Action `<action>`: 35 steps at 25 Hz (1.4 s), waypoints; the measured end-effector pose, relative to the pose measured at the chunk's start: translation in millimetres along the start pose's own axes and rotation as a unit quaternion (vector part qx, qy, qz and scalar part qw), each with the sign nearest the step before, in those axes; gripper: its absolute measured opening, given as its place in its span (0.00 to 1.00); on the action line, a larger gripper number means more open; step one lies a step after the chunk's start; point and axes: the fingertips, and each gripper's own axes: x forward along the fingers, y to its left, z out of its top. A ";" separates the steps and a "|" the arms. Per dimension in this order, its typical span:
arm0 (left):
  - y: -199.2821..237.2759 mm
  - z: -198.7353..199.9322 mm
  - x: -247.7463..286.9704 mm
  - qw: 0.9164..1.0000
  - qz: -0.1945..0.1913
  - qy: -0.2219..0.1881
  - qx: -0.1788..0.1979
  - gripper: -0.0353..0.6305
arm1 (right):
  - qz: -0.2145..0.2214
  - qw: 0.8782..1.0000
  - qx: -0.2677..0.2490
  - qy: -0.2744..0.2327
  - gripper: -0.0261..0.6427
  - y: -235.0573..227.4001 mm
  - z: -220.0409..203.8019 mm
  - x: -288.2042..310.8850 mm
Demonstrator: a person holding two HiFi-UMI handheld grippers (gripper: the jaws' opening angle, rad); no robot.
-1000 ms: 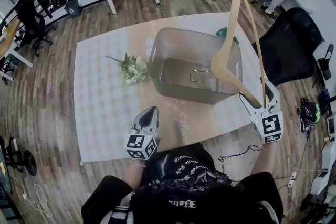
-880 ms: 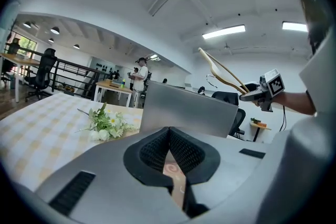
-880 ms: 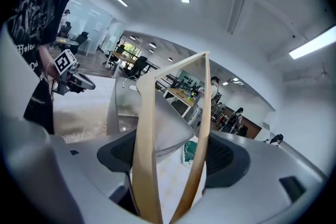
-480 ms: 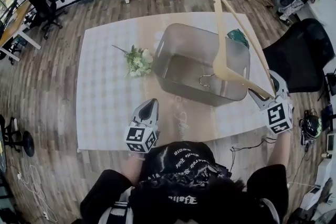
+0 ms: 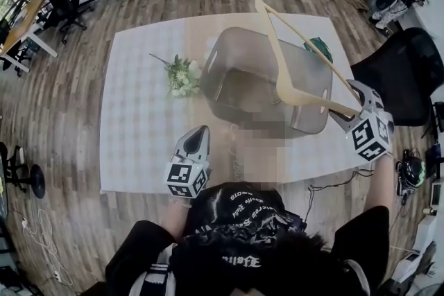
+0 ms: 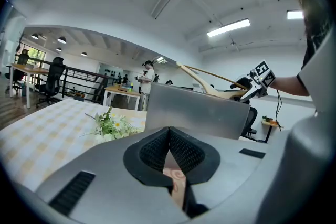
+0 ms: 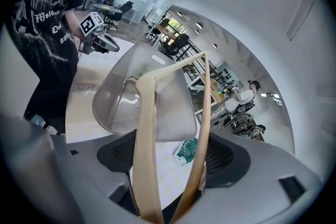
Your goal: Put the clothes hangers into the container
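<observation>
Above the translucent container, right tongs grip a wooden hanger

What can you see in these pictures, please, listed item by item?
pale wooden clothes hanger: one, light tan, slanting above the container.
translucent grey plastic container: one, grey, mid-table.
bunch of white flowers with green leaves: one, on the table left of the container, apart from it.
green packet: one, on the table behind the container's far right corner.
table with pale checked cloth: one, centre.
black office chair: one, right of the table.
left hand-held gripper: one, grey, jaws together, empty, over the near table edge.
right hand-held gripper: one, grey, closed on the hanger's end.
</observation>
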 end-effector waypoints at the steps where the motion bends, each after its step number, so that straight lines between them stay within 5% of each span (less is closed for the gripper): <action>1: -0.8 0.1 1.2 1.000 -0.001 0.000 0.001 0.08 | 0.006 1.000 -0.008 0.003 0.61 -1.5 0.3 2.3; 22: 8.9 -3.3 7.9 1.000 0.010 0.004 -0.004 0.08 | 0.111 0.978 -0.155 0.091 0.61 -19.0 13.8 33.2; 35: 14.9 -11.1 7.2 1.000 0.025 0.010 -0.011 0.08 | 0.178 0.941 -0.248 0.146 0.61 -15.1 19.3 58.7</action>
